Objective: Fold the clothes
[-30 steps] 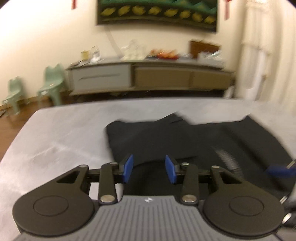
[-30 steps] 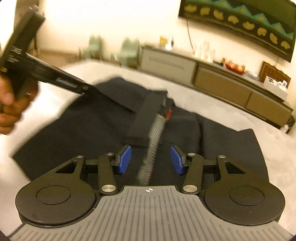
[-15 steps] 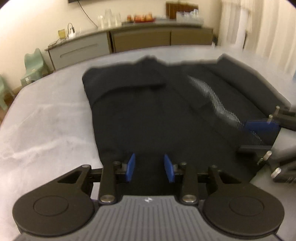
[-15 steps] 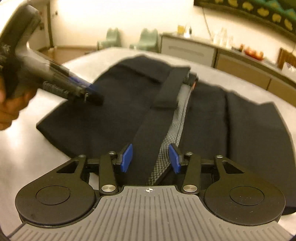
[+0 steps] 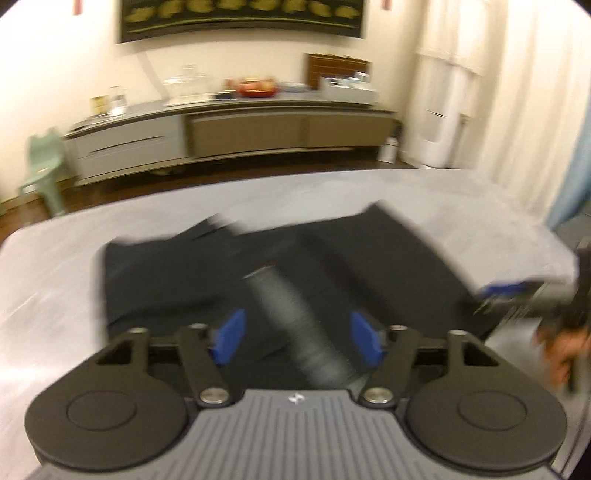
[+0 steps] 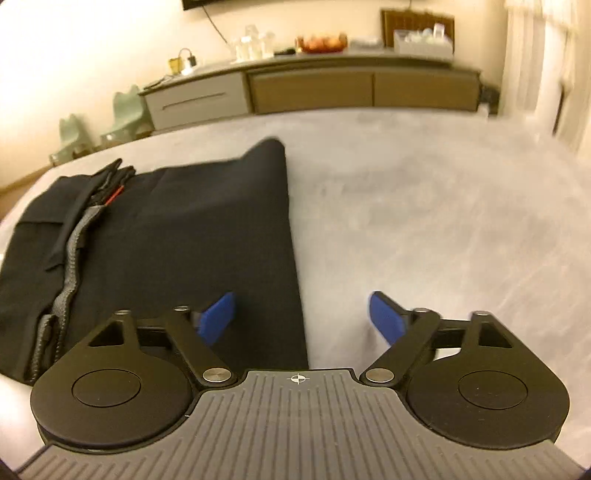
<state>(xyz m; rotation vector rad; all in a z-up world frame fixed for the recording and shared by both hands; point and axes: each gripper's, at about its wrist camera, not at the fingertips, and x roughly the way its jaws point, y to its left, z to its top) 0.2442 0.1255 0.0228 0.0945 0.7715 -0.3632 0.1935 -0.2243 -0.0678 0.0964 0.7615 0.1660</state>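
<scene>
Both hand-held grippers have swung off the garment since half a second ago: your right one went from the centre strip to the garment's right edge, your left one pulled back and its view lifted toward the sideboard.

Left hand-held gripper [image 5: 297, 338]: jaws opening, spread wide. Grey mesh strip [image 5: 295, 317] of the garment runs between the pads, but they don't press on it, nothing pinched.

Right hand-held gripper [image 6: 301, 320]: jaws opening, also spread. It straddles the garment's right edge, left pad over black cloth, right pad over bare surface [image 6: 443, 206]. Nothing held.

Black garment [image 6: 184, 236] lies flat on the grey surface, sides already turned in over the middle, so it reads as a long panel with a straight right edge. Collar end with a small red tag [image 6: 114, 192] points away from you. My read: lengthwise folds are done and both grips are letting go; the cross fold is still left, probably one or two passes, then squaring up.

Your hand [image 5: 561, 350] shows blurred at the right edge of the left view, carrying the right gripper.

Far side: sideboard [image 6: 310, 88] with glassware and a fruit bowl, green child chairs [image 6: 125, 110], patterned wall hanging [image 5: 240, 18].

Writing: none legible. Only a small emblem on each gripper body; the red tag is too small to read.
</scene>
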